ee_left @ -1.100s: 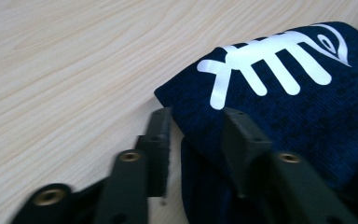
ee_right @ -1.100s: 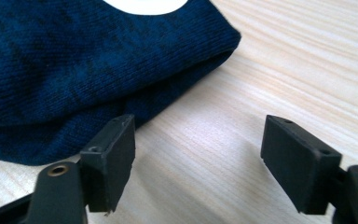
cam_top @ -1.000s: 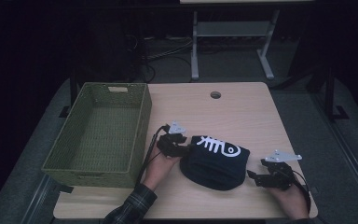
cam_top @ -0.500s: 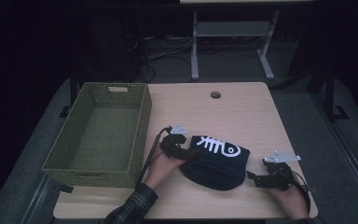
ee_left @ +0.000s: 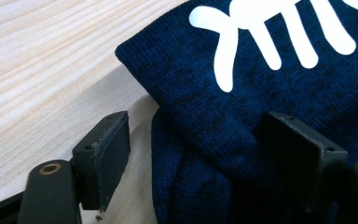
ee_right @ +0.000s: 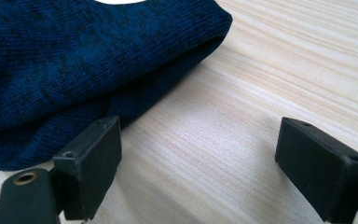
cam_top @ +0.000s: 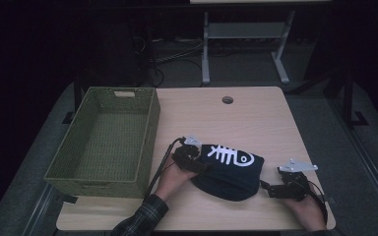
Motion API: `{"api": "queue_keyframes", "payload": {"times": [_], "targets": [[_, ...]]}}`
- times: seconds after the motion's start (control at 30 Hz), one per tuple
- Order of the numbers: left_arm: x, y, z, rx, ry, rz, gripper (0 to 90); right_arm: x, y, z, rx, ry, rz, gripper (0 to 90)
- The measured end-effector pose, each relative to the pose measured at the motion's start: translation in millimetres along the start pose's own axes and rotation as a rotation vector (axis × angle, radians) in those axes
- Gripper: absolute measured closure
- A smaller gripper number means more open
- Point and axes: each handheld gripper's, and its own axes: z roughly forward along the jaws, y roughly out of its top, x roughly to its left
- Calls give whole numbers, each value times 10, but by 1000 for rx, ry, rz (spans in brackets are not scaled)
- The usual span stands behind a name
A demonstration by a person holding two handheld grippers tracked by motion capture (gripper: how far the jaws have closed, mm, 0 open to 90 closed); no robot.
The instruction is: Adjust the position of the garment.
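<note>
A dark blue knit garment (cam_top: 229, 169) with a white fish-bone print lies folded on the near part of the wooden table (cam_top: 236, 123). My left gripper (cam_top: 200, 166) rests at its left edge. In the left gripper view the jaws (ee_left: 198, 140) stand open astride the garment's (ee_left: 261, 84) folded edge; they have just opened wide and eased back slightly. My right gripper (cam_top: 267, 189) sits low at the garment's right end. Its jaws (ee_right: 203, 140) have just been opening, with bare table between them and the garment (ee_right: 74, 56) beside one jaw.
An empty green woven basket (cam_top: 147, 142) stands on the table's left side, close to my left hand. A round cable hole (cam_top: 227, 100) is in the far middle of the table. A metal stand (cam_top: 241, 44) is on the floor behind.
My left gripper has dropped and slid toward the near side onto the garment's left edge, and its jaws have spread. The right gripper has stayed where it was.
</note>
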Motion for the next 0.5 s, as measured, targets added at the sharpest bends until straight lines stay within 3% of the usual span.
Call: {"api": "queue_keyframes", "payload": {"times": [0.07, 0.27, 0.37, 0.5], "targets": [[0, -1, -5, -1, -34, 2, 327, 0, 0, 0, 0, 0, 0, 141], [6, -4, -6, -2, -65, 1, 504, 0, 0, 0, 0, 0, 1, 141], [22, -7, -2, -3, -105, -22, 607, 0, 0, 1, 0, 0, 0, 141], [-24, 17, -14, 0, -90, 2, 692, 0, 0, 1, 0, 0, 0, 138]]}}
